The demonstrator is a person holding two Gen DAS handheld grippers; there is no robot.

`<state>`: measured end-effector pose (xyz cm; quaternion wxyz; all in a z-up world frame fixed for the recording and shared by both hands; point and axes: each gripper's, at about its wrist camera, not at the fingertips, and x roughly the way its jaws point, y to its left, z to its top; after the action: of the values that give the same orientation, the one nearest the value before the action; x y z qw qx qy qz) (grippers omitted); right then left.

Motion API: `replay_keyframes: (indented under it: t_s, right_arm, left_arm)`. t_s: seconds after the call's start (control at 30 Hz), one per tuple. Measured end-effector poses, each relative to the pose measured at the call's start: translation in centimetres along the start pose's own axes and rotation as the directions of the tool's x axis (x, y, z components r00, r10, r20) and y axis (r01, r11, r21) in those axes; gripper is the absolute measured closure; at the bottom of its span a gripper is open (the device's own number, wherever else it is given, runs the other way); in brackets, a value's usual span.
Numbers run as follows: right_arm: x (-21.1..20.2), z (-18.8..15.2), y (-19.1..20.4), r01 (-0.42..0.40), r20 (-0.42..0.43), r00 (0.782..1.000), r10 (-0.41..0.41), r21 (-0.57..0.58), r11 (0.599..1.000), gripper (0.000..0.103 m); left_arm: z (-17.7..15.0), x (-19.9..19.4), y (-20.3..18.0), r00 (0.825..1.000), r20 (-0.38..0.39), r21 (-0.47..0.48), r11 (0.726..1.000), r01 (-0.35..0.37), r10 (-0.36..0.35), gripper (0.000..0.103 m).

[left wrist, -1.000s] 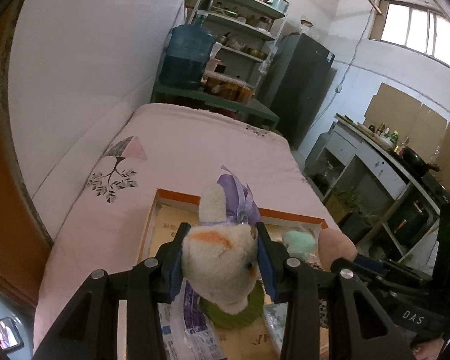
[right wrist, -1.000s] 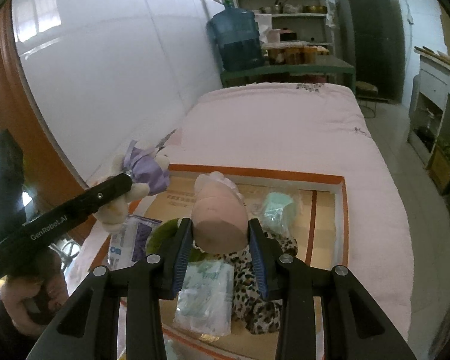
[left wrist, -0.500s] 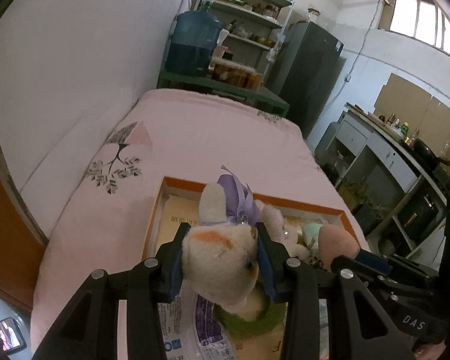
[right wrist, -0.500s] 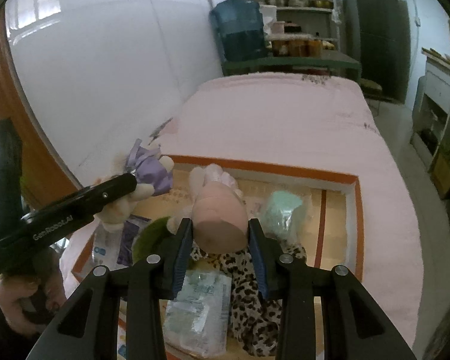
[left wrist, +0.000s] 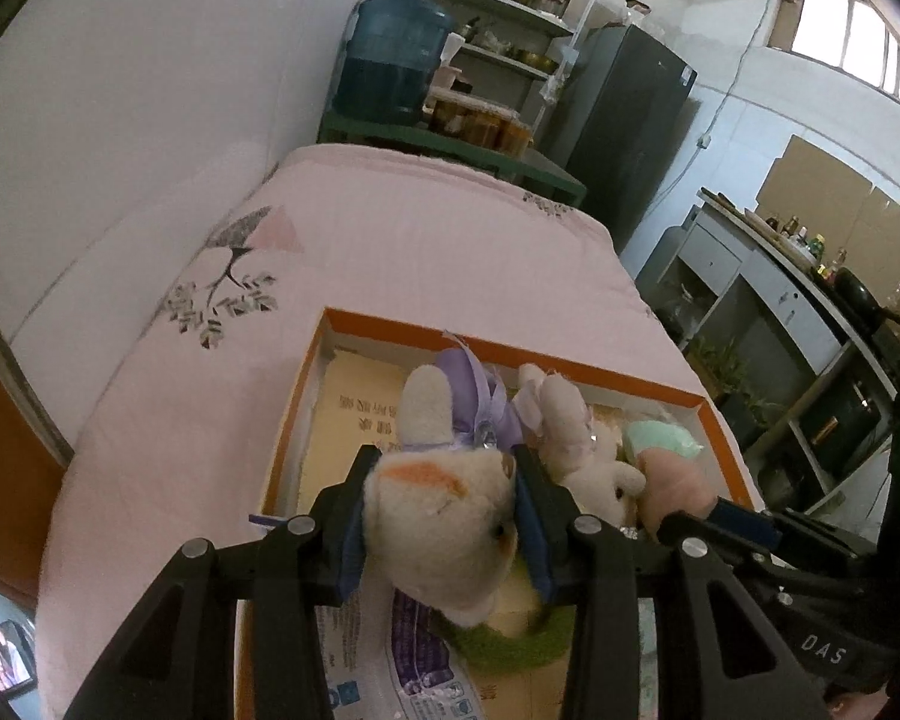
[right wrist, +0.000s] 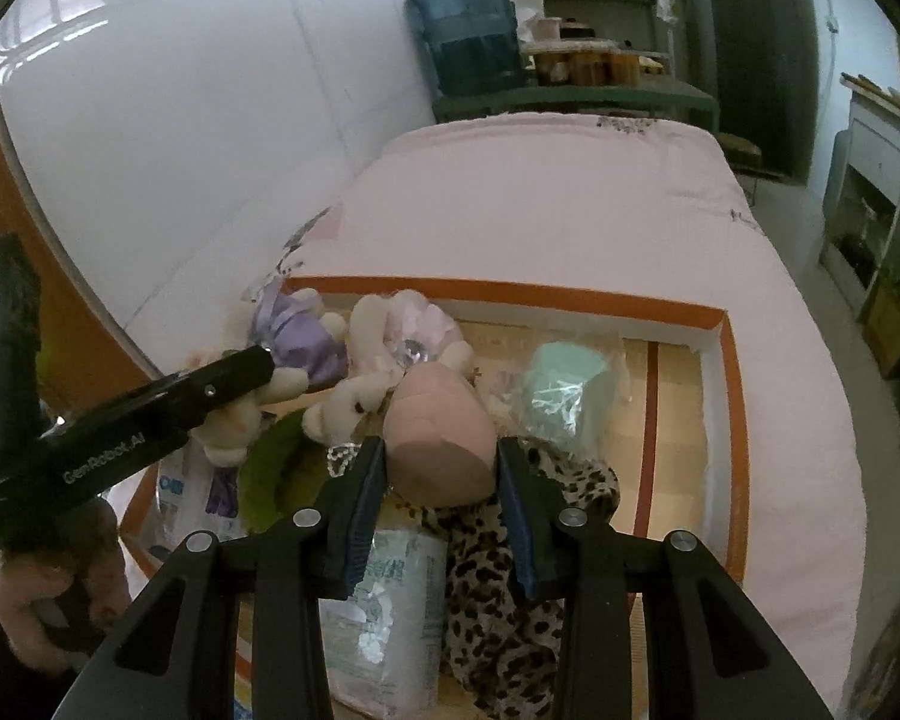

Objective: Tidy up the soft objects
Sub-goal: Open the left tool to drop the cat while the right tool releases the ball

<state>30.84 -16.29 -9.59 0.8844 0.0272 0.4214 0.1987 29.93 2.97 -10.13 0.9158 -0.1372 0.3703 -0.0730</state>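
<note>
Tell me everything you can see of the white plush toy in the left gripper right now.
The white plush toy is fuzzy, off-white, with an orange patch on its head, a dark eye, one upright ear and a purple ribbon bow behind. The left gripper is shut on its head, blue-padded fingers pressing both sides. It hangs over the orange-rimmed box on the pink bed, above a green cushion and a printed plastic pack, beside a pinkish plush rabbit.

Two plush toys (left wrist: 444, 516) (left wrist: 588, 456), one box (left wrist: 510, 354)
</note>
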Motion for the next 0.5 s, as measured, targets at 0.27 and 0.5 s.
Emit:
replay_keyframes:
  t_s: [0.27, 0.5]
  right_arm:
    - [-0.1, -0.32, 0.15, 0.006, -0.004, 1.0, -0.006, -0.006, 1.0, 0.062]
    - [-0.07, -0.57, 0.35, 0.011, -0.007, 1.0, -0.011, -0.004, 1.0, 0.056]
  left_arm:
    - [-0.31, 0.73, 0.14, 0.999, -0.035, -0.014, 1.0, 0.027, -0.028, 0.058]
    - [-0.21, 0.89, 0.29, 0.999, -0.033, -0.02, 0.999, 0.041, -0.042, 0.055]
